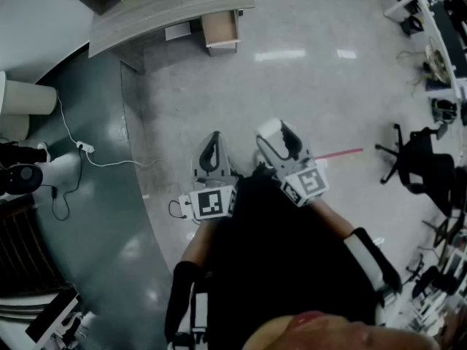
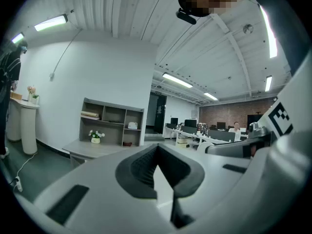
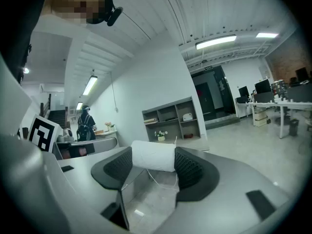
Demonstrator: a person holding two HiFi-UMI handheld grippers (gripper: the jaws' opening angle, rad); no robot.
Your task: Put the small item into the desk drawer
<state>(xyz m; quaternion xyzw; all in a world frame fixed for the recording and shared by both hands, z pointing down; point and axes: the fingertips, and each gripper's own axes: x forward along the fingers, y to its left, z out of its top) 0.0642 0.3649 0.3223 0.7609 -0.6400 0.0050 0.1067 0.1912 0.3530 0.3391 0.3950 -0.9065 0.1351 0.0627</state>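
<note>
Clamping a spool of white thread [image 3: 153,156] end to end, the right gripper [image 3: 153,170] has its jaws spread wide on it, a loose strand trailing below. The spool looks light and slightly soft; the flat ends seem a safer hold than the wound sides. The left gripper [image 2: 157,155] has its jaws closed on nothing. The open drawer [image 1: 221,29] under the worktop [image 1: 168,9] sits well apart, at the head view's top. No readable writing, only square markers

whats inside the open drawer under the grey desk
The pulled-out light brown wooden drawer shows only a bare bottom, with nothing visible in it. Its rear part is covered by the grey desk top.
</note>
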